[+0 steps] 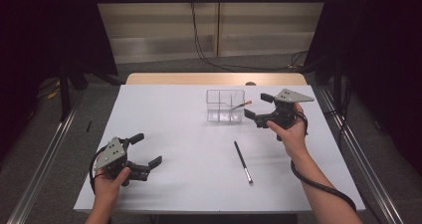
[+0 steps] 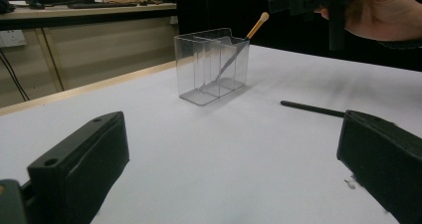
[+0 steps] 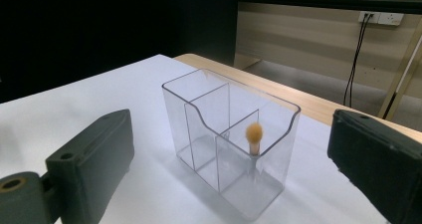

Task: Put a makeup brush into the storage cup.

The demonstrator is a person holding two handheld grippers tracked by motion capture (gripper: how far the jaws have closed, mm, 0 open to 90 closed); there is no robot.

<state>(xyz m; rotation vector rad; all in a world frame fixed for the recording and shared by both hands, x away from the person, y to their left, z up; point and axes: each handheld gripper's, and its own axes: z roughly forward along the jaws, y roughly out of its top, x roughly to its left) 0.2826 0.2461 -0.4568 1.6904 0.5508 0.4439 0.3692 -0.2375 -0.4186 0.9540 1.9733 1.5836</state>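
In organizer [image 3: 234, 149]: brush [image 3: 254, 134]; on table, second brush [image 1: 243, 163]; both hand-held grippers apart.

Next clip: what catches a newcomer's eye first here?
A clear divided organizer stands on the far part of the white table, with an orange-tipped brush leaning in its right-hand compartment. The right gripper hangs open just beside it, and a dark brush lies flat nearer the person.

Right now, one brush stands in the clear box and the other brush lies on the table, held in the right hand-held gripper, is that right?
Not quite. The black brush lies on the table untouched; the high view shows the right hand-held gripper open beside the clear box, holding nothing. The brush with the orange tip does stand in the box.
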